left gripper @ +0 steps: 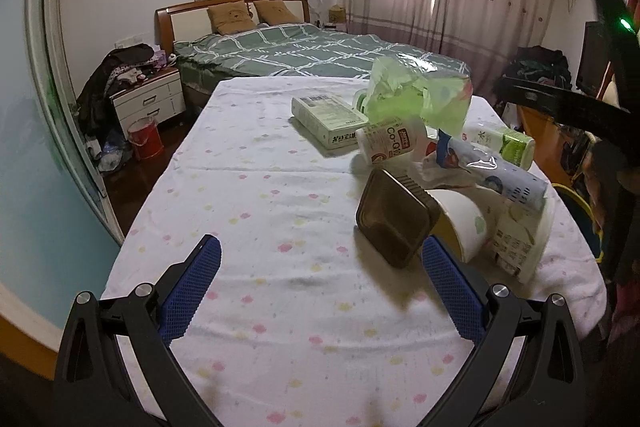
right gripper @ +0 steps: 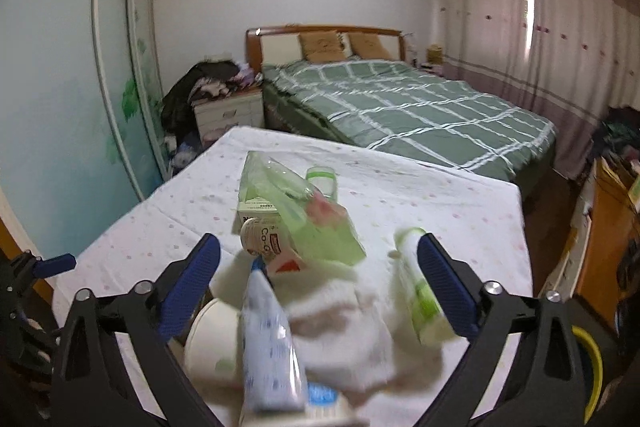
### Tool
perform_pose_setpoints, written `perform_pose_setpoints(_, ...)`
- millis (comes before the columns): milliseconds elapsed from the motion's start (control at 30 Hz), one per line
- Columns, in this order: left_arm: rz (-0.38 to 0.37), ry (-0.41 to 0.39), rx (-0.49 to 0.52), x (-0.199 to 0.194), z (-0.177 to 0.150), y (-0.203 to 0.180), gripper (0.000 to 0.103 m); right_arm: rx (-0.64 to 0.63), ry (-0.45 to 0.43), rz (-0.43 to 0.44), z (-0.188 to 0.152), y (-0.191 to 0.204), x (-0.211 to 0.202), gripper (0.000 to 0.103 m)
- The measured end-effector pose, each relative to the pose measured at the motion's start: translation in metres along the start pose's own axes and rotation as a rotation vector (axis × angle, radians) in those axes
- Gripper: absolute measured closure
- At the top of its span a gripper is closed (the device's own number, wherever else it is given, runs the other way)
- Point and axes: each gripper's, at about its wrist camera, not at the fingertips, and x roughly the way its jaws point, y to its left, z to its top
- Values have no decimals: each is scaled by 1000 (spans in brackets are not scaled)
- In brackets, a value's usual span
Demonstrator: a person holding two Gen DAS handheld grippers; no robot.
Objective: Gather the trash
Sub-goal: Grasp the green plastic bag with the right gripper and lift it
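Jaws of the right gripper (right gripper: 319, 269) are spread wide and grasp nothing; between them the trash pile is seen: a blue-white wrapper (right gripper: 267, 339), a paper cup (right gripper: 212, 339) toward the left jaw, a green-white bottle (right gripper: 420, 291) against the right jaw. Jaws of the left gripper (left gripper: 321, 265) are likewise released over bare surface (left gripper: 248, 195), a brown tin (left gripper: 394, 223) lying just beyond the right jaw.
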Motion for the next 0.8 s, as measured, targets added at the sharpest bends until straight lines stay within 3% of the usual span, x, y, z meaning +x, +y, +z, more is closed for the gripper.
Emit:
perform_pose_setpoints(233, -14, 14, 11, 27, 11, -6, 4, -94, 99, 28, 28, 0, 49, 38)
perform_pose_setpoints(300, -22, 19, 8, 32, 12, -7, 4, -102, 127, 45, 32, -2, 59, 48)
perform_pose_setpoints(367, -24, 28, 9, 38, 13, -9, 4, -111, 161, 62, 32, -3, 68, 68)
perform_pose_setpoints(467, -28, 34, 14, 44, 12, -11, 4, -97, 144, 70, 33, -4, 67, 84)
perform_pose_setpoints(567, -31, 39, 18, 45, 11, -13, 4, -75, 107, 84, 34, -7, 57, 92)
perform_pose_setpoints(800, -51, 29, 26, 41, 11, -17, 4, -10, -36, 102, 44, -21, -1, 95)
